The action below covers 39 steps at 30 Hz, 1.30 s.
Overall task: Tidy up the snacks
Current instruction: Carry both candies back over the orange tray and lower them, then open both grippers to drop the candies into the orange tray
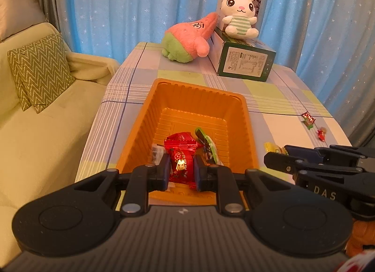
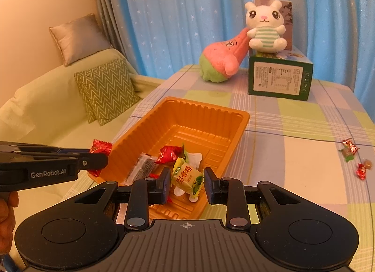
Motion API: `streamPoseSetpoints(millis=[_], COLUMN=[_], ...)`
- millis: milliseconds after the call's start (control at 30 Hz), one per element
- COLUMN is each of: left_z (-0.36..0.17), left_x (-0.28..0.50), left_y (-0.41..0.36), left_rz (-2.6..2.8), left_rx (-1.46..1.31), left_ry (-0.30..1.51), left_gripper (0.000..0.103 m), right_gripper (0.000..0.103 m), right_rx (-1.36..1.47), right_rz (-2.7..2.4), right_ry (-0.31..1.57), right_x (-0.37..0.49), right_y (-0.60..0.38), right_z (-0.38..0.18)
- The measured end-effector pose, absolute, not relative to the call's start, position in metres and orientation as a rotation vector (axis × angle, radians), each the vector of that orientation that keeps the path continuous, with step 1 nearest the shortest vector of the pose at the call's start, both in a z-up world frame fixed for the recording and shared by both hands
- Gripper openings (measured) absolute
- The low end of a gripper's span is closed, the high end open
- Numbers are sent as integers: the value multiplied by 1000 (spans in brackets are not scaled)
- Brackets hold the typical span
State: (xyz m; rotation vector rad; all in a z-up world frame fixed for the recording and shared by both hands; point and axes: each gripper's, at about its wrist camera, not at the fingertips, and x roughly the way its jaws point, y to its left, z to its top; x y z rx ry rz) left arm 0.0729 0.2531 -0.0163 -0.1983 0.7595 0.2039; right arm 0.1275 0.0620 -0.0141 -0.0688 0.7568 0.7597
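Checked-cloth table (image 2: pixel 304 166), orange tray (image 2: pixel 234 113) near its left edge. Left gripper (image 1: pixel 181 168) pinched a red candy (image 1: pixel 180 162) over the tray; right gripper (image 2: pixel 186 184), jaws slightly spread around a yellow candy (image 2: pixel 187 175), grip uncertain. Best released low, inside the walls.

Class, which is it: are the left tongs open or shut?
Shut: the left tongs pinch a red candy between both pads.
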Motion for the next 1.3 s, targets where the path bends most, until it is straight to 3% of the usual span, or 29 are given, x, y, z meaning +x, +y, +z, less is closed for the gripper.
streamPoseSetpoints(millis=[333, 433, 867, 1067, 1100, 1133, 1167, 1200, 1300], left_z=[-34, -38, -34, -32, -32, -32, -32, -32, -31], left_x=[103, 107, 73, 65, 64, 62, 61, 59, 53], left_y=[264, 269, 278, 281, 281, 281, 281, 281, 279], left_rz=[177, 192, 248, 264, 268, 270, 270, 272, 274], left_rx=[-205, -220, -242, -257, -259, -262, -265, -268, -275], left_ry=[782, 785, 767, 757, 756, 755, 755, 756, 753], left_gripper=[20, 32, 34, 42, 45, 47, 47, 48, 49], right_gripper=[31, 31, 31, 31, 39, 54, 61, 65, 65], right_rx=[-48, -43, -12, 34, 52, 70, 86, 100, 127], right_rz=[744, 737, 748, 783, 793, 796, 788, 779, 769], right_ry=[780, 787, 811, 819, 829, 838, 839, 834, 832], right_x=[146, 150, 154, 159, 160, 162, 163, 163, 163], right_y=[70, 69, 68, 75, 76, 75, 74, 71, 62], right_z=[-27, -30, -31, -29, -29, -30, -30, -29, -26])
